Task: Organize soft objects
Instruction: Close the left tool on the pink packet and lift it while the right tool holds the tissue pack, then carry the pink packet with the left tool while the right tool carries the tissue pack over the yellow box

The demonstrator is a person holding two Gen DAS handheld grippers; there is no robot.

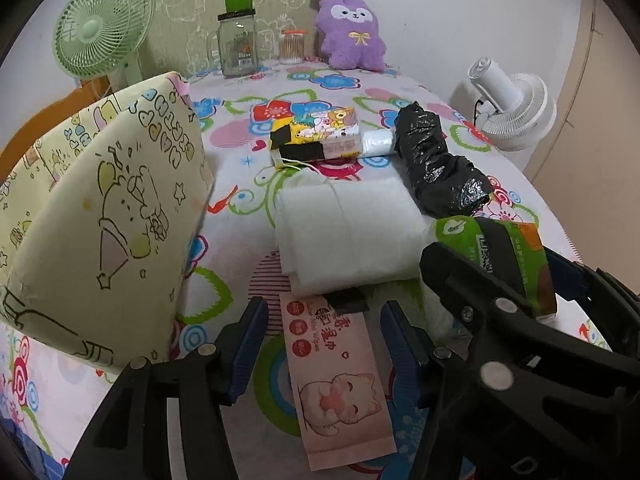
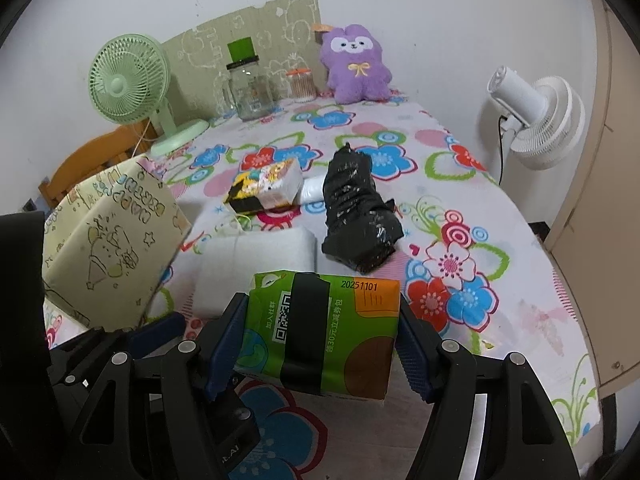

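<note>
- Right now the right gripper (image 2: 320, 344) has its fingers (image 2: 416, 360) clenched on the green tissue pack (image 2: 320, 328), one pad on each short side, holding it just above the flowered worktop (image 2: 500, 240)
- That pack looks light and squashy; the film wrapper dents a little where the pads press, so I judge a grip across the narrow sides, near the black tape band, holds better than one on the slick flat faces
- The left gripper (image 1: 324, 344) has its fingers (image 1: 248, 344) released and apart, standing either side of the pink wet-wipes packet (image 1: 336, 380), which lies flat on the cloth; the pads do not press it
- The wipes packet seems thin, limp and glossy, so it would likely sag and slip if pinched by a corner; taking it across its width near the middle looks safer
- Just beyond it lies the white folded pad (image 1: 344, 228), soft and thick, apt to unfold if lifted by one layer
- The black plastic bundle (image 1: 436, 160) and the cartoon tissue pack (image 1: 316, 132) sit further back, close together
- The yellow cushion (image 1: 108, 216) leans at the left and the purple plush (image 1: 352, 32) sits by the wall; both look bulky but light
</note>
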